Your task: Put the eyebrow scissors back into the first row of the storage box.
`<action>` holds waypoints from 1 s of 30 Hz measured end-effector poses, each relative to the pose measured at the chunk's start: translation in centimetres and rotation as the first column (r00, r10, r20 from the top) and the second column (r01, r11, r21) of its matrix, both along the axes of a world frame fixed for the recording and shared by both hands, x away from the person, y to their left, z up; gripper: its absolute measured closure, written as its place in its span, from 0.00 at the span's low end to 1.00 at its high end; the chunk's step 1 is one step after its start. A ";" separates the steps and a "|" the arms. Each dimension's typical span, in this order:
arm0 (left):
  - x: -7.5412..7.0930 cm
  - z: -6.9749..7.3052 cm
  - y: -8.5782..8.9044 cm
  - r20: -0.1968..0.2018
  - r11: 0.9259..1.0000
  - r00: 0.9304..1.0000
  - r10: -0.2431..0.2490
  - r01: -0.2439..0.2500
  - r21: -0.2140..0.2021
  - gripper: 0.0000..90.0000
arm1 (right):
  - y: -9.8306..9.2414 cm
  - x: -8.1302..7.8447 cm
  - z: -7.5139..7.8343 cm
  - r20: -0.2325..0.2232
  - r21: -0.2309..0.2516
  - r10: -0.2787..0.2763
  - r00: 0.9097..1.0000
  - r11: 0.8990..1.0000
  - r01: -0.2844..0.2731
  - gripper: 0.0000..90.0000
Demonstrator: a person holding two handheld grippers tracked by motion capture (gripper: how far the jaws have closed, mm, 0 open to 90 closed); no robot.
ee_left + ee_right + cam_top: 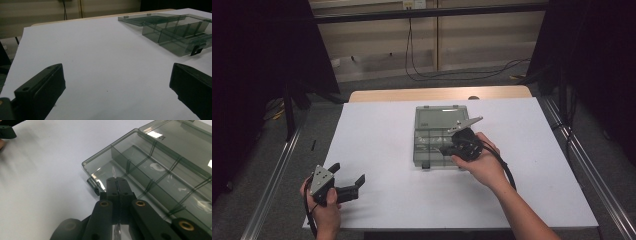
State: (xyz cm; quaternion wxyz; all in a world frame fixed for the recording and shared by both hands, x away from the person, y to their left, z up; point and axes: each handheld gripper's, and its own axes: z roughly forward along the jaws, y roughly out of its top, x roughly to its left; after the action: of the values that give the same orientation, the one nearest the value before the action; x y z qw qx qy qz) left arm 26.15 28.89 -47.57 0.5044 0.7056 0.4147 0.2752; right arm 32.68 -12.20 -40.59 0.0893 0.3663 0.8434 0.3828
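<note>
Right tongs pinching a thin clear strip over the open organizer box

The smoky plastic box (439,136) sits lid-open near the middle of the white counter (377,150). The right tongs (116,181) are clenched tight on a thin see-through strip (114,173), right above the box's front corner compartment by the latch (93,185). The left tongs (347,177) are spread wide with nothing in them, down at the near left corner of the counter, well apart from the box.

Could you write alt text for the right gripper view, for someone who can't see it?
Two black jaws of the right gripper are shut on a thin clear strip, above an open smoky compartment box on a white table.
</note>
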 end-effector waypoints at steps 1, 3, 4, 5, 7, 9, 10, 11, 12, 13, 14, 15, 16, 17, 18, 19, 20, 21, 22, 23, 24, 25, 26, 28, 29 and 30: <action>0.0 0.0 0.0 0.000 1.000 1.000 0.000 0.000 0.000 0.00 | 0.0 0.2 0.0 0.005 -0.006 0.003 1.000 1.000 -0.003 1.00; 0.0 0.0 0.0 -0.001 1.000 1.000 0.001 -0.001 0.000 0.00 | -0.1 0.4 0.0 0.012 -0.022 0.002 1.000 1.000 -0.002 1.00; 0.0 0.0 0.0 -0.001 1.000 1.000 0.000 0.000 -0.001 0.00 | -0.1 0.6 0.0 0.022 -0.020 0.012 1.000 1.000 -0.012 1.00; 0.0 0.0 0.0 0.000 1.000 1.000 -0.001 0.001 -0.001 0.00 | -0.2 0.7 0.0 0.020 -0.020 0.006 1.000 1.000 -0.005 1.00; 0.0 0.0 0.0 -0.001 1.000 1.000 0.000 0.000 -0.002 0.00 | -0.4 1.0 0.0 0.027 -0.011 0.001 1.000 1.000 -0.001 1.00; 0.0 0.0 0.0 -0.001 1.000 1.000 -0.001 0.001 -0.001 0.00 | -0.5 1.3 0.0 0.033 -0.012 0.000 0.999 1.000 0.001 1.00; 0.0 0.0 0.0 -0.001 1.000 1.000 -0.001 0.001 0.000 0.00 | -0.6 1.4 -0.1 0.038 -0.013 -0.006 0.999 1.000 0.006 1.00; 0.0 0.0 0.0 -0.001 1.000 1.000 -0.001 0.001 0.000 0.00 | -0.6 1.5 -0.1 0.044 -0.014 -0.009 0.999 1.000 0.010 1.00; 0.0 0.0 0.1 -0.004 1.000 1.000 -0.011 0.011 0.012 0.00 | -0.8 1.8 -0.1 0.044 -0.021 -0.015 0.999 1.000 0.016 1.00; 0.0 0.0 0.1 -0.004 1.000 1.000 -0.011 0.011 0.012 0.00 | -0.9 1.9 -0.2 0.047 -0.020 -0.014 0.999 1.000 0.015 1.00; 0.0 0.0 0.1 -0.004 1.000 1.000 -0.010 0.010 0.011 0.00 | -0.9 1.9 -0.2 0.047 -0.020 -0.014 0.999 1.000 0.015 1.00; 0.0 0.0 0.1 -0.004 1.000 1.000 -0.009 0.009 0.012 0.00 | -0.9 2.1 -0.2 0.052 -0.022 -0.017 0.998 1.000 0.019 1.00; 0.0 0.0 0.1 -0.003 1.000 1.000 -0.008 0.008 0.012 0.00 | -1.0 2.2 -0.3 0.047 -0.020 -0.018 0.999 1.000 0.019 1.00; 0.0 0.0 0.1 -0.003 1.000 1.000 -0.005 0.005 0.012 0.00 | -1.1 2.5 -0.3 0.052 -0.017 -0.021 0.998 1.000 0.022 1.00; 0.0 0.0 0.1 -0.004 1.000 1.000 -0.005 0.005 0.012 0.00 | -1.2 2.7 -0.4 0.054 -0.020 -0.018 0.998 1.000 0.019 1.00; 0.0 0.0 0.1 -0.004 1.000 1.000 -0.005 0.005 0.011 0.00 | -1.2 2.7 -0.4 0.054 -0.020 -0.018 0.998 1.000 0.019 1.00; 0.0 0.0 0.1 -0.004 1.000 1.000 -0.005 0.005 0.011 0.00 | -1.2 3.1 -0.5 0.064 -0.021 -0.024 0.998 0.999 0.025 1.00; 0.0 0.0 0.1 -0.004 1.000 1.000 -0.005 0.005 0.011 0.00 | -1.2 3.1 -0.5 0.064 -0.021 -0.024 0.998 0.999 0.025 1.00; 0.0 0.0 0.1 -0.005 1.000 1.000 -0.004 0.004 0.010 0.00 | -1.3 3.2 -0.5 0.067 -0.023 -0.026 0.997 0.999 0.028 1.00; 0.0 0.0 0.1 -0.005 1.000 1.000 -0.005 0.005 0.012 0.00 | -1.3 3.5 -0.5 0.068 -0.031 -0.037 0.997 0.999 0.039 1.00; 0.0 0.0 0.1 -0.005 1.000 1.000 -0.005 0.005 0.010 0.00 | -1.4 3.6 -0.6 0.071 -0.030 -0.042 0.997 0.999 0.044 1.00; 0.0 0.0 0.1 -0.005 1.000 1.000 -0.004 0.004 0.010 0.00 | -1.4 3.8 -0.6 0.073 -0.031 -0.043 0.996 0.999 0.045 1.00; 0.0 0.0 0.1 -0.006 1.000 1.000 -0.007 0.007 0.007 0.00 | -1.6 4.2 -0.8 0.077 -0.028 -0.031 0.997 0.999 0.034 1.00; 0.0 0.0 0.1 -0.006 1.000 1.000 -0.008 0.008 0.007 0.00 | -1.5 4.3 -0.8 0.075 -0.031 -0.042 0.996 0.999 0.044 1.00; 0.0 0.0 0.1 -0.006 1.000 1.000 -0.008 0.008 0.006 0.00 | -1.6 4.4 -0.9 0.084 -0.039 -0.045 0.995 0.998 0.048 1.00; 0.0 0.0 0.2 -0.005 1.000 1.000 -0.009 0.009 0.007 0.00 | -1.6 4.6 -1.0 0.074 -0.039 -0.046 0.996 0.998 0.049 1.00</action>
State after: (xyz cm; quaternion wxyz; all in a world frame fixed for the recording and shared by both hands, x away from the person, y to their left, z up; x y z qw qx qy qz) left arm 26.20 29.04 -47.54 0.5020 0.7101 0.4117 0.2727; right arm 37.28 -13.77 -41.55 0.1367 0.3704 0.8383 0.3762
